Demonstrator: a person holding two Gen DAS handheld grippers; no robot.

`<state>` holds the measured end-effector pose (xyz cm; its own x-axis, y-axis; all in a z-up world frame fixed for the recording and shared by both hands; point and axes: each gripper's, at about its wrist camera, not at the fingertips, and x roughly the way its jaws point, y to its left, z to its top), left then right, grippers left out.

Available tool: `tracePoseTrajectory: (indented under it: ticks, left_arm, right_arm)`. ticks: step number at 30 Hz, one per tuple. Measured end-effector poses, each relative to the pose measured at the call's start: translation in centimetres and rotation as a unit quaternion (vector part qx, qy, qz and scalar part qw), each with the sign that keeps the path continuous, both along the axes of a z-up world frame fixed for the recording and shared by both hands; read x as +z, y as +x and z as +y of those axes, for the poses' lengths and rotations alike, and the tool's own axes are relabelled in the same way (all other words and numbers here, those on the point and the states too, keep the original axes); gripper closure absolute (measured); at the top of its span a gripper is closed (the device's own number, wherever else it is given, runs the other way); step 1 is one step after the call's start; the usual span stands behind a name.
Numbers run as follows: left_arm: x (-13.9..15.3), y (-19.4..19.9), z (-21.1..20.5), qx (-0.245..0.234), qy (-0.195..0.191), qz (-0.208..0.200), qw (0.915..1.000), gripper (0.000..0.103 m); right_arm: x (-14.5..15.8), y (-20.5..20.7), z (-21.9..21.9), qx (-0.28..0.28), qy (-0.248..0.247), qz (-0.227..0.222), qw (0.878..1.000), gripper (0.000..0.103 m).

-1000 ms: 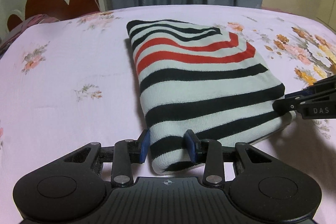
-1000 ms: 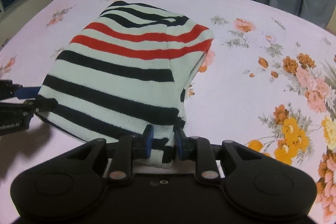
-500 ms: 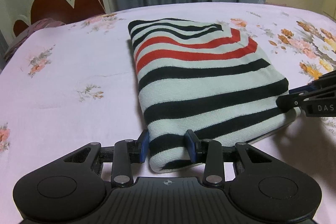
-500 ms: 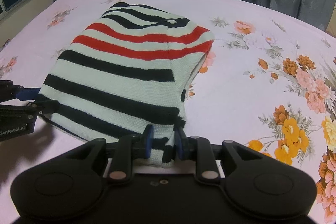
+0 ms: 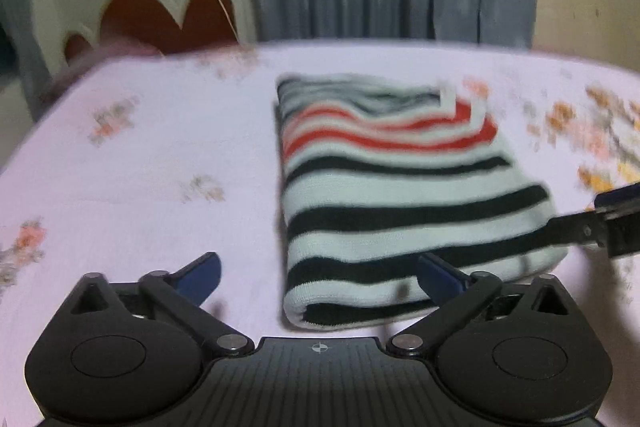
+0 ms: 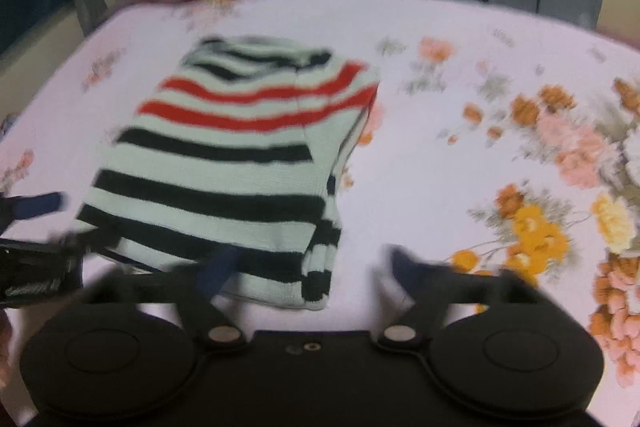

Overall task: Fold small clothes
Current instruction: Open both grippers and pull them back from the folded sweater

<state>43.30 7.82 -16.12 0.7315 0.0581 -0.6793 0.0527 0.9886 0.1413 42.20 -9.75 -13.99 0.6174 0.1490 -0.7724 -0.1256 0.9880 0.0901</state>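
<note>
The left claw (image 5: 318, 277) stands spread wide with nothing held, its blue fingers (image 5: 200, 273) on either side of the near left corner of the folded striped sweater (image 5: 400, 195). That sweater lies flat on the floral bed sheet (image 5: 140, 167). The right claw (image 6: 308, 269) is likewise wide apart and empty at the near right corner, blurred, flowers (image 6: 536, 231) printed beside it
</note>
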Motion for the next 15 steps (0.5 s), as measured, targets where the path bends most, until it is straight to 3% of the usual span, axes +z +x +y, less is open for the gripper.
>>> tracePoseTrajectory:
  ticks: [2,4,12,15]
  left_arm:
    - [0.3,-1.3,-0.4,-0.008,-0.004,0.003,1.0000,0.000]
    - [0.7,-2.6,-0.5,0.000,-0.011,-0.003,0.9999,0.000]
    - [3.2,-7.0,-1.3,0.026,-0.031,-0.016,0.9991,0.000]
    - [4.9,-9.3,-1.5,0.024,-0.044,-0.032,0.9982,0.000]
  right_arm:
    - [0.5,-1.2,-0.3,-0.010,-0.019,-0.007,1.000,0.010]
    - [0.7,-2.3,-0.8,-0.021,-0.022,-0.008,1.000,0.000]
    - [2.4,-7.0,-1.5,-0.026,-0.019,-0.035,0.999,0.001]
    - [4.0,-9.4,-1.3,-0.025,-0.020,-0.066,0.997,0.001]
